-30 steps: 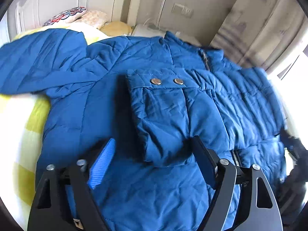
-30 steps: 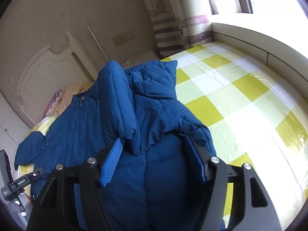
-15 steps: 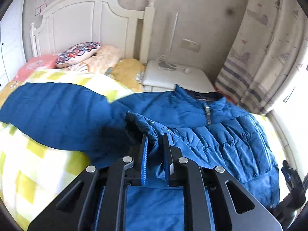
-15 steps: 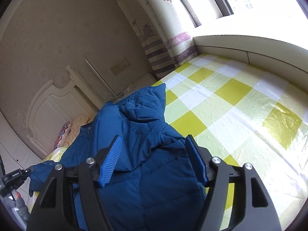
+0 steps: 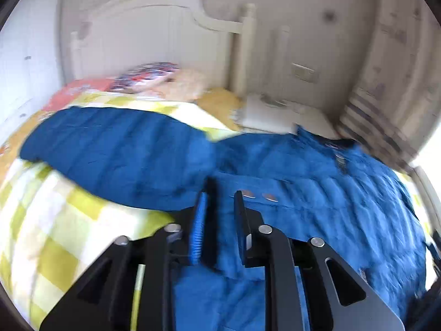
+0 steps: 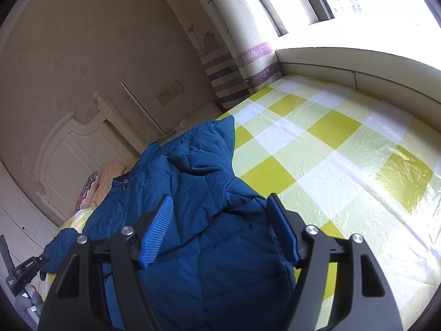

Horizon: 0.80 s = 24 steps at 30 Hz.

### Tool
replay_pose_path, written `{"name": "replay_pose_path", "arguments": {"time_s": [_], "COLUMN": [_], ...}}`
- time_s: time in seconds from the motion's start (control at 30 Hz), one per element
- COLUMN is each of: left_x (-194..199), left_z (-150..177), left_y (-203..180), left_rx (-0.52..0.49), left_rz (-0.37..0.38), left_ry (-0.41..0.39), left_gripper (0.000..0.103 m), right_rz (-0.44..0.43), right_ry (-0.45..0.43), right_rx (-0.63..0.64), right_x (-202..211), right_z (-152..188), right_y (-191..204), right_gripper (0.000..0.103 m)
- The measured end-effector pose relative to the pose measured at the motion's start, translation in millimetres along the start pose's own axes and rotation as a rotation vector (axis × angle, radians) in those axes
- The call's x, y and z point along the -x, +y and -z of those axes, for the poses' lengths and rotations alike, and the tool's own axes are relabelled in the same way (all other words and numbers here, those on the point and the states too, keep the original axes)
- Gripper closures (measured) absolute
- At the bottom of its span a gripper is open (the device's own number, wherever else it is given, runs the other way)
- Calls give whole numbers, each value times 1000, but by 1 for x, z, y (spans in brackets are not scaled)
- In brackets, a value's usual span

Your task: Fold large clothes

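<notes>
Jacket [image 5: 317, 193] spread on bed [image 5: 55, 234], blurred view. Left gripper [image 5: 220, 207] fingers pinching cuff [image 5: 256, 195] fold. Right gripper [image 6: 220, 220] fingers spread above jacket, holding nothing. Risk: slick puffy fabric slips from pinch, sleeve [image 5: 115, 149] flops back, fold skews.

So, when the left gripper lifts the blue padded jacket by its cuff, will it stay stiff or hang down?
The blue jacket is quilted and creased, so it will probably droop. Its puffy padding suggests it is light but bulky. The left gripper is pinching the cuff.
</notes>
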<state>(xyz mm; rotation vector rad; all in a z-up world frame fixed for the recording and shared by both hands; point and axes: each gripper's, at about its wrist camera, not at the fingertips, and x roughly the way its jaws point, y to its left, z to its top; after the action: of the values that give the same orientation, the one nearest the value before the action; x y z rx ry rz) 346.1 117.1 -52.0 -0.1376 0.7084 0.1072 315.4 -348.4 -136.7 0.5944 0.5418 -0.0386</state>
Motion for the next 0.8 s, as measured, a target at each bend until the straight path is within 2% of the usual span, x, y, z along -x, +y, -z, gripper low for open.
{"name": "replay_pose_path", "arguments": {"time_s": [0.1,0.17,0.23,0.27,0.33,0.4,0.43,0.47,0.5,0.53,0.57,0.6,0.63,0.67,0.8], "left_x": [-15,-33,-64,-74,-85,-86,-86,-86,-85,-85,-83,-83,-84,-84,-84], "left_z": [7,12,16,18,25,28,29,31,32,31,31,31,30,30,33], "left_y": [-36,-52,-63,-63,-64,-68,-71,-72,-73,-73,-72,-72,-74,-77,-81], "left_rx": [-157,-193,-187,-176,-185,-206,-215,-226,-228,-224,-220,-220,-227,-241,-255], "left_rz": [11,34,56,48,44,40,40,40,43,50,81,118,171,204,188], "left_ry": [28,74,161,179,128,123,120,121,121,121,123,128,138,145,143], "left_gripper": [85,85,85,85,84,81,80,78,71,64,51,33,21,4,4], "right_rz": [8,16,26,27,25,22,25,31,27,34,43,48,49,61,81], "right_ry": [-2,-2,1,3,5,9,7,1,-4,-11,-15,-16,-10,6,127], "right_rx": [3,12,24,27,28,33,40,50,66,107,144,213,260,328,531], "right_x": [0,0,-1,-1,-3,-3,-3,-2,0,2,4,5,4,-1,-38], "right_z": [0,1,1,1,1,1,0,0,0,0,0,0,0,1,5], "right_y": [0,2,4,4,4,5,6,8,12,19,26,41,51,66,115], "right_gripper": [31,26,24,24,24,26,29,39,50,54,58,60,61,61,61]}}
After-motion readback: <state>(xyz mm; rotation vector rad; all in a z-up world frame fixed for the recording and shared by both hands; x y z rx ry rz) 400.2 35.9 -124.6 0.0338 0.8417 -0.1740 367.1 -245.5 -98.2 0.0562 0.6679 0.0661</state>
